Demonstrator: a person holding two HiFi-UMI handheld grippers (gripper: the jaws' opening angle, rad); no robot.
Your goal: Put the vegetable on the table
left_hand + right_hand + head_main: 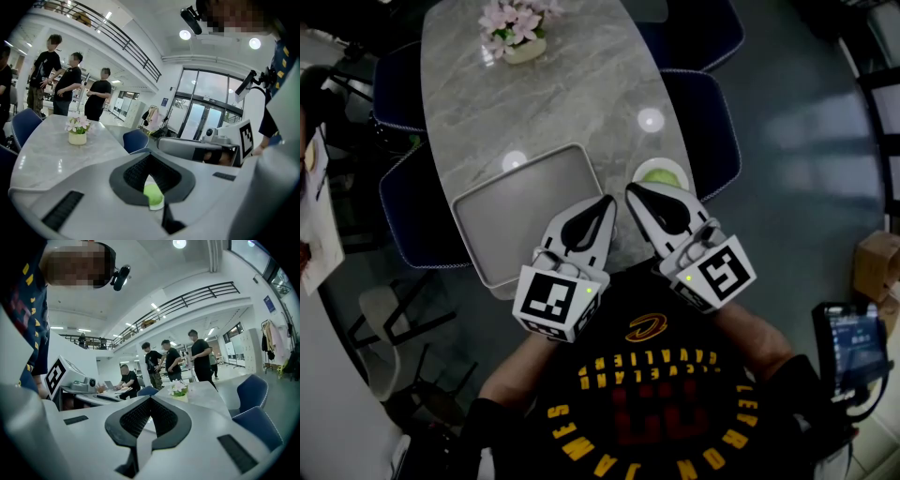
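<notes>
A green vegetable (658, 175) lies on a small white plate (677, 169) at the right edge of the marble table (581, 84). My right gripper (636, 193) is shut and empty, its tip just left of the plate. Beside it, my left gripper (606, 203) is also shut and empty, over the near right corner of the grey tray (516, 211). In the left gripper view the vegetable (152, 193) shows through the gap behind the shut jaws of the left gripper (150, 157), not held. The right gripper (150, 399) points along the table toward the flowers.
A pot of pink flowers (517, 33) stands at the table's far end. Dark blue chairs (705, 112) ring the table on both sides. Several people (70, 84) stand beyond the far end. A device with a screen (848, 352) is at my right.
</notes>
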